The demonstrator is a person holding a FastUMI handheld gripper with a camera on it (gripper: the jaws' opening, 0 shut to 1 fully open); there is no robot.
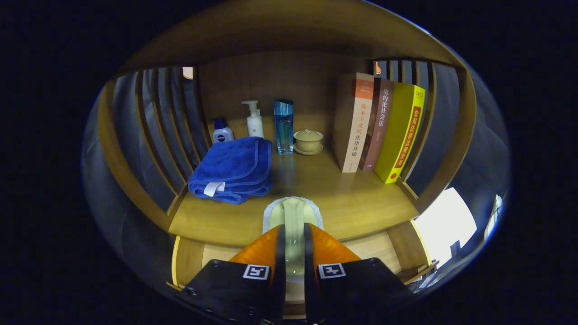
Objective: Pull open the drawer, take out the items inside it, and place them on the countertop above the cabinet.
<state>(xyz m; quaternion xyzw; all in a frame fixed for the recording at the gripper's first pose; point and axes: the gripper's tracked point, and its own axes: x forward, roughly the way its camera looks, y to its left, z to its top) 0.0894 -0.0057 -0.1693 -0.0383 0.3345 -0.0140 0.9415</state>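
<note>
Countertop (356, 203): wooden shelf surface above the cabinet, lying just ahead of and beyond the fingers; the open drawer (216, 257) is seen below it, at either side of the fingers.

Items beyond the fingers, left to right:
- Folded blue towel (235, 169), ahead and to the left, nearest of the group, its white tag turned toward the gripper.
- Small blue-capped bottle (222, 131), behind the towel, near the slatted side wall.
- White pump bottle (254, 119), just beside it, upright.
- Tall blue bottle (283, 127), almost straight ahead, upright.
- Lidded ceramic cup (308, 141) on its saucer, just right of the tall bottle.
- Three books (379, 126), standing ahead and to the right, leaning slightly.

Gripper (294, 234): orange fingers drawn close together, pinching a pale, translucent item (292, 214) with a whitish rim. Its far end is held over the front edge of the countertop. What it is cannot be told.

Risks, as judged:
- The item may tip back into the drawer if released with too little of it over the countertop edge.
- A slip is possible, since the grip is taken at the near end only and the surface looks smooth.
- If carried too far forward, the towel may be nudged or the tall blue bottle toppled.
</note>
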